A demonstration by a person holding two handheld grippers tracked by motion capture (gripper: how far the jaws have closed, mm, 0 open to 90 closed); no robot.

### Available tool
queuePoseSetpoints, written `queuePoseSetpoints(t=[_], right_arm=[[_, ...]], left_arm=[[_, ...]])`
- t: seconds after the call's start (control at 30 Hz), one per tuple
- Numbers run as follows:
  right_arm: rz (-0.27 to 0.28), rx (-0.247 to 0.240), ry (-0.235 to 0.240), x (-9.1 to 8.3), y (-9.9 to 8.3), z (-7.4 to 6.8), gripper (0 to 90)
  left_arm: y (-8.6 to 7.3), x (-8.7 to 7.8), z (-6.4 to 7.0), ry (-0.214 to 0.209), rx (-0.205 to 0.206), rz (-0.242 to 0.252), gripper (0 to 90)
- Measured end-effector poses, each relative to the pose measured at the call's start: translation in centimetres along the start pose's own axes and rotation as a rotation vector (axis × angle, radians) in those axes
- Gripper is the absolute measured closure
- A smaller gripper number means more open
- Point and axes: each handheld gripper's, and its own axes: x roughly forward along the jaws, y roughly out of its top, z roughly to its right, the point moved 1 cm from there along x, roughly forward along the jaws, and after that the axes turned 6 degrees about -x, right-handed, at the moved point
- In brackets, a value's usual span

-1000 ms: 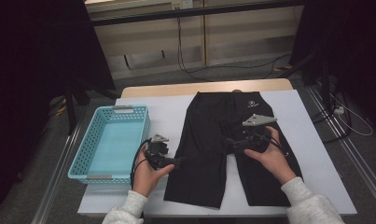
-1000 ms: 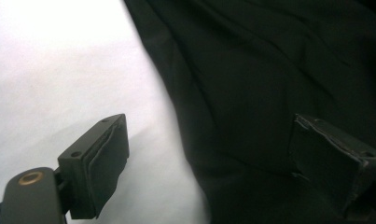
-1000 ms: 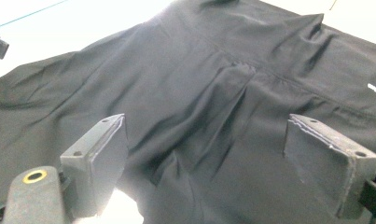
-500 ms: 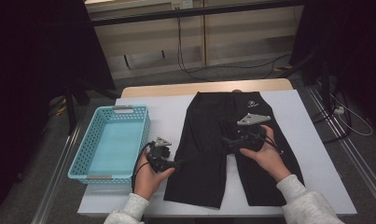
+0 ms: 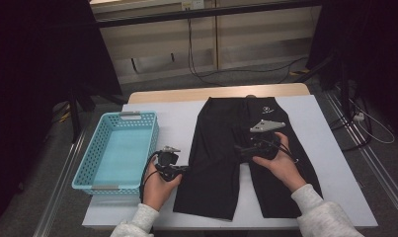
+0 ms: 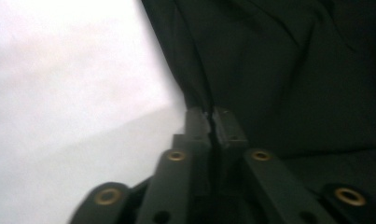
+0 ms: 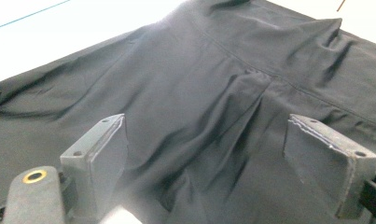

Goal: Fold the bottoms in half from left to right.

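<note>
Black shorts (image 5: 236, 143) lie flat on the white table (image 5: 330, 163), waistband at the far side. My left gripper (image 5: 182, 169) is at the outer edge of the left leg, its jaws shut on a pinch of the black fabric (image 6: 199, 93). My right gripper (image 5: 241, 149) hovers over the crotch area between the two legs, its jaws spread wide above the wrinkled cloth (image 7: 209, 140), nothing between them.
A light blue plastic basket (image 5: 118, 149) stands on the table's left part, beside my left hand. Bare white table lies to the right of the shorts. Beyond the table's far edge run cables on the floor (image 5: 265, 74).
My right gripper has slid left from over the right leg toward the crotch. The left gripper has edged right onto the shorts' left edge.
</note>
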Motion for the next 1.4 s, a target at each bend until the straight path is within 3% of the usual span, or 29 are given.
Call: queuePoseSetpoints(t=[0.2,0.27,0.3,0.5,0.57,0.8,1.07,1.23,1.4], right_arm=[[0.003,-0.009,0.006,0.0,0.3,-0.4,14.0],[0.003,-0.009,0.006,0.0,0.3,-0.4,14.0],[0.007,-0.011,0.003,0.0,0.3,-0.4,14.0],[0.015,-0.007,0.003,0.2,0.6,-0.6,13.9],[0.011,-0.005,0.002,0.4,0.7,-0.6,13.9],[0.032,0.017,0.004,0.9,1.4,-0.9,13.9],[0.030,0.019,0.015,2.2,2.1,-1.4,13.4],[0.029,0.053,0.015,3.3,2.5,-1.5,13.2],[0.021,0.039,0.006,4.1,3.1,-1.7,13.1]], left_arm=[[0.4,-1.2,0.6,-0.050,-0.022,0.053,88.8],[0.6,-1.3,0.9,-0.088,-0.028,0.064,88.8],[0.6,-1.3,1.0,-0.079,-0.017,0.066,88.8],[0.8,-1.2,1.8,-0.127,-0.019,0.082,88.9],[0.8,-1.3,2.2,-0.127,-0.002,0.083,88.9],[0.7,-1.0,2.5,-0.153,-0.010,0.078,88.9],[0.7,-0.7,3.1,-0.164,0.009,0.082,88.9],[0.7,-0.5,3.3,-0.168,0.013,0.077,89.0],[0.7,-0.5,3.4,-0.169,0.011,0.082,89.0]])
